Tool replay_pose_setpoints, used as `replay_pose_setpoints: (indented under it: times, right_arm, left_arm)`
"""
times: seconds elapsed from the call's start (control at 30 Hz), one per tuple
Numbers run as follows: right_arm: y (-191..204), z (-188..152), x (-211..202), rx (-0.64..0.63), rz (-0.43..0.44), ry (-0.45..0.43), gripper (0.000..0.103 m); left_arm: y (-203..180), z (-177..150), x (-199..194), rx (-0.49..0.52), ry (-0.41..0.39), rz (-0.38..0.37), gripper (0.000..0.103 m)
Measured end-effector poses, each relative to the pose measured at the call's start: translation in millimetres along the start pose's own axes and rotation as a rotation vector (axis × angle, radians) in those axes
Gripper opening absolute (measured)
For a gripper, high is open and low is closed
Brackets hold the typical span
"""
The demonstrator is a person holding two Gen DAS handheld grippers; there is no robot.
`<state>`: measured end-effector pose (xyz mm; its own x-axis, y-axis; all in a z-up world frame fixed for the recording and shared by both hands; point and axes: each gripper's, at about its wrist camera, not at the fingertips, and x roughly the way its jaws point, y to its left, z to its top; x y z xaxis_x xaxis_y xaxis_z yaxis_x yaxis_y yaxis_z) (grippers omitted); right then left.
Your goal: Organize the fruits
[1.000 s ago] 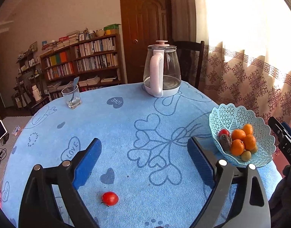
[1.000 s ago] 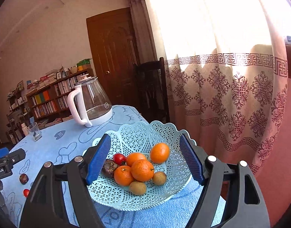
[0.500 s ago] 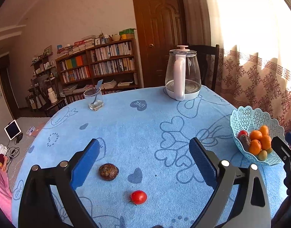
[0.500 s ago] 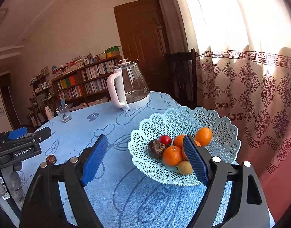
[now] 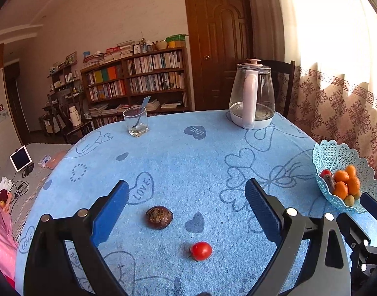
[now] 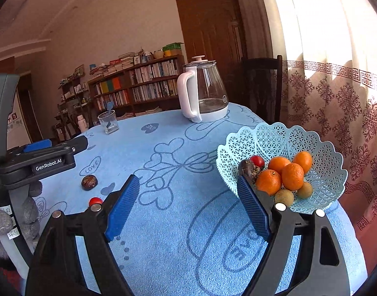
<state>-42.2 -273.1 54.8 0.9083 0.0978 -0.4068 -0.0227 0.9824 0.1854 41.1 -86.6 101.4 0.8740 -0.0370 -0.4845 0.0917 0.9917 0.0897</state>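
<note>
fruits still loose on the tabletop (image 5: 178,162) are two: a wrinkled dark passion fruit (image 5: 159,217) and a small red tomato (image 5: 201,250). in the left wrist view both lie between the blue pads of the left hand-held gripper (image 5: 186,212), whose jaws stand wide apart and hold nothing – the passion fruit sits just toward 9 o'clock of the midpoint, the tomato nearer the camera at about 5 o'clock from it, the two well clear of either pad.

the right hand-held gripper (image 6: 188,204) is spread open too and empty; its jaws have just been opening further, with only cloth between them. in its own view the loose passion fruit (image 6: 89,182) and tomato (image 6: 95,201) lie out at 9 o'clock beyond its left finger, near the body of the left hand-held gripper, which a hand in a grey glove (image 6: 1,222) carries.

the pale turquoise lattice basket (image 6: 319,148) stands at the tabletop's edge at 2 o'clock from the right hand-held gripper, partly behind its right finger. it holds several oranges (image 6: 292,176), a red tomato, a dark fruit and two small greenish-brown round fruits.

the tabletop wears a blue cloth printed with hearts and the word love. toward 12 o'clock stand a glass kettle (image 5: 252,98) with a white handle and a tumbler (image 5: 136,121) with a spoon in it – behind them a dark chair, a wooden door (image 5: 216,44), full bookshelves (image 5: 139,81) and a patterned curtain (image 5: 343,103) lit by sun.
</note>
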Motion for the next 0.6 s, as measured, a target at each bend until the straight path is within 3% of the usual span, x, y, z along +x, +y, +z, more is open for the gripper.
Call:
replay_pose_setpoints:
  times: [0.6]
  right_arm:
    - [21, -13, 16, -0.025, 0.032, 0.070, 0.083]
  left_arm:
    - [37, -21, 28, -0.050, 0.083, 0.031, 0.094]
